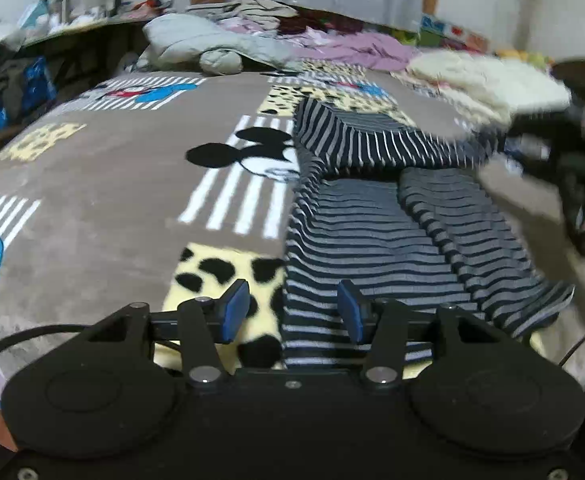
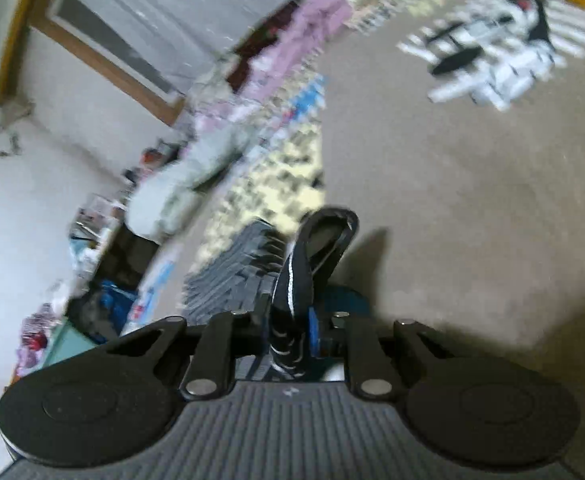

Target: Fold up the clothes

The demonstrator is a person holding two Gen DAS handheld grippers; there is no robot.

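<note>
The striped garment (image 1: pixel 356 236) lies partly folded on the bed's patterned blanket (image 1: pixel 104 184). The left tool (image 1: pixel 292 310) hovers spread over its near edge, while the right tool (image 2: pixel 292 320) pinches a bunched fold of it.

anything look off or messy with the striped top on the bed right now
The striped top lies uneven on the blanket: one sleeve is folded across, the far part bunched. The right gripper pinches a twisted strip of it; the left gripper is open.
</note>
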